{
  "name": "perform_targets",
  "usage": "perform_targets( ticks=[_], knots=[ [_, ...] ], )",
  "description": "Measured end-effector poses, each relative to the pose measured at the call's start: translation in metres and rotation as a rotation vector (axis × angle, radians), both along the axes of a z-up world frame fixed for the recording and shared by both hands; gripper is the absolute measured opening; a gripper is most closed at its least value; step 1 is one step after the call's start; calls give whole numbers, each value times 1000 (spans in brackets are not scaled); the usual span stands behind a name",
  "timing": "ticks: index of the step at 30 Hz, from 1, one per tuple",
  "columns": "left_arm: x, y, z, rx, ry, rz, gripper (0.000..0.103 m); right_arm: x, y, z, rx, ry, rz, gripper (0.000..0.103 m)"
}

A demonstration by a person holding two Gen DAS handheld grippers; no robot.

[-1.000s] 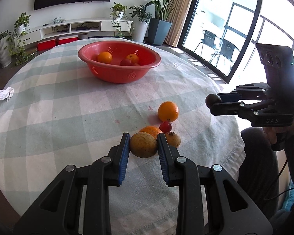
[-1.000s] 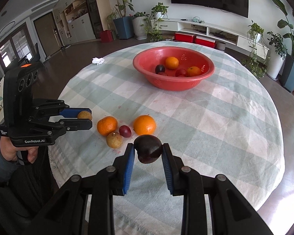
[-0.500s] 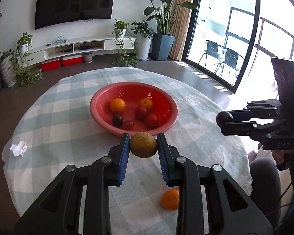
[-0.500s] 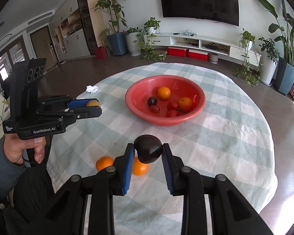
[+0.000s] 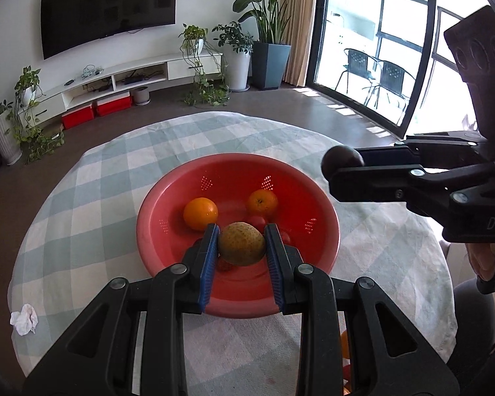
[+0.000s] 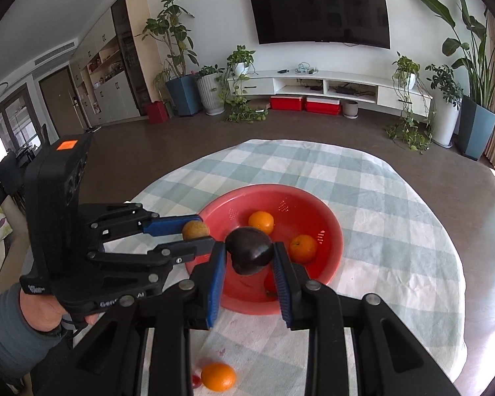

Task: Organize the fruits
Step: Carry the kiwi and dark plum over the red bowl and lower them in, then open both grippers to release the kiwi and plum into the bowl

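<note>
Fruits ride toward the red basin [image 5: 155,231]: from the left wrist, the left claw [image 5: 242,247] pinches a speckled yellow-brown fruit [image 5: 242,243] above it, ready to drop. From the right wrist, the right claw [image 6: 249,259] grips a dark plum [image 6: 250,250] over the rim; one orange [image 6: 218,376] waits on the surface [image 6: 396,231].

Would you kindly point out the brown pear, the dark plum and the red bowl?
brown pear [image 5: 242,243], left wrist view, middle of its speckled skin.
dark plum [image 6: 250,250], right wrist view, centre of its front.
red bowl [image 5: 161,204], left wrist view, left inner wall.
</note>
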State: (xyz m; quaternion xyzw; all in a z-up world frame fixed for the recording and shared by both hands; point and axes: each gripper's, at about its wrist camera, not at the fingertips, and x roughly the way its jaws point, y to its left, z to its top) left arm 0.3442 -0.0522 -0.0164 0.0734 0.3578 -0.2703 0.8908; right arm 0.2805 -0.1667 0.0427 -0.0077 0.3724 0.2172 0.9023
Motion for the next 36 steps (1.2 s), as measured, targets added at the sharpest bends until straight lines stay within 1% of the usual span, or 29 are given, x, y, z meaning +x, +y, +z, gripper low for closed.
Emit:
perform_targets(
  ticks=[6,12,20,28,36],
  knots=[
    [13,-9,-25,30,25,-8,26,40,6,-21,-22,46,-31,31],
    [22,-8,-40,41,42,10,26,62,20,-45,-47,88,-25,31],
    [31,-7,-52,55,61,30,26,74,26,-67,-88,117,-32,31],
    [35,-6,-55,60,54,42,26,79,35,-80,-130,138,-21,31],
    [35,-8,-57,75,40,45,27,82,38,-85,-138,153,-17,32]
  ],
)
